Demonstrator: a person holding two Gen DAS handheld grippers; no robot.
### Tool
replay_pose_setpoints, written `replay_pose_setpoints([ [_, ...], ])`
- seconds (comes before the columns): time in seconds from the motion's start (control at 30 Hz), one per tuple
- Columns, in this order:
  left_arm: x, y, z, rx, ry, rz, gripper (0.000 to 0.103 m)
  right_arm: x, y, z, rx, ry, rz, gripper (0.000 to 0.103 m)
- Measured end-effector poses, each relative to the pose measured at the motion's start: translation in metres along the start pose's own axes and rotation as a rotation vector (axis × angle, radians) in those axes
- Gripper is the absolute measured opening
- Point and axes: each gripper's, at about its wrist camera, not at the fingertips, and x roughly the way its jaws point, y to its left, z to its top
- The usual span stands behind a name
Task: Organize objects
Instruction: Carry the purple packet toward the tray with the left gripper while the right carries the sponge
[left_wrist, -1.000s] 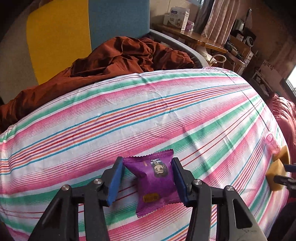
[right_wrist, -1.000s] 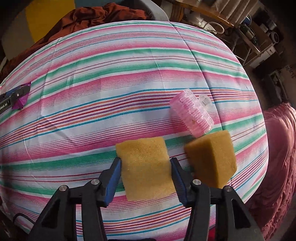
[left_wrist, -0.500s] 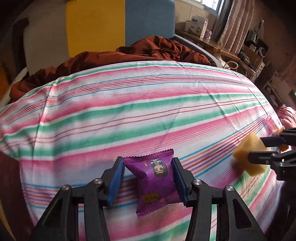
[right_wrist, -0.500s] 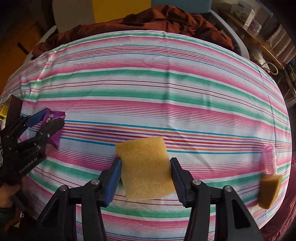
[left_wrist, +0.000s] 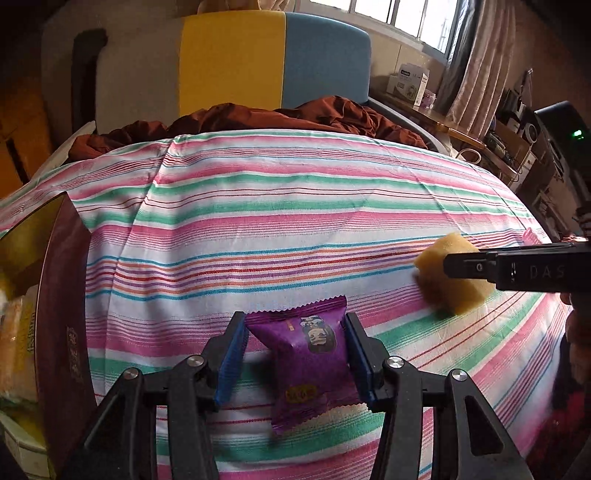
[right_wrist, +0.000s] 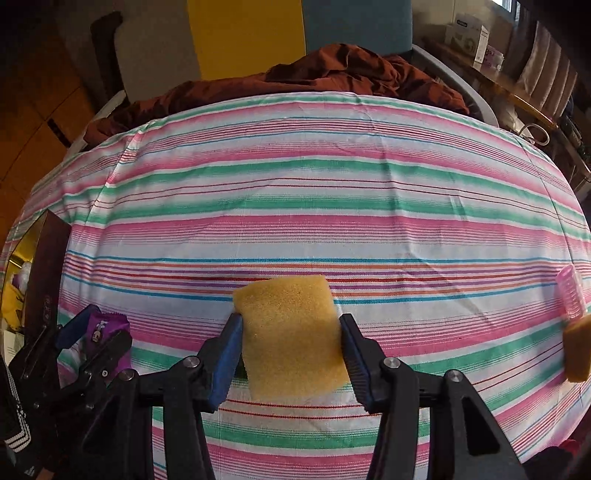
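purple snack packet (left_wrist: 306, 363) pinched in left gripper (left_wrist: 295, 354) jaws | sponge (right_wrist: 291, 338) pinched in right gripper (right_wrist: 291, 347) jaws

Daylight from window (left_wrist: 417, 18) upper right; corners dark, heavy fisheye bending; edges blurred, centre sharp; soft shadows.

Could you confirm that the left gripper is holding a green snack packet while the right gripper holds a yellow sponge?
Not quite: the snack packet in the left gripper is purple, as the left wrist view shows. The right gripper does hold a yellow sponge.
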Motion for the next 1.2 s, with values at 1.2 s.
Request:
replay_pose_setpoints([
  [1.2,-0.003,-0.008,-0.006,0.025,-0.036,0.041,0.041,0.015,0.008,0.015,-0.084,-0.017,-0.023,0.051],
])
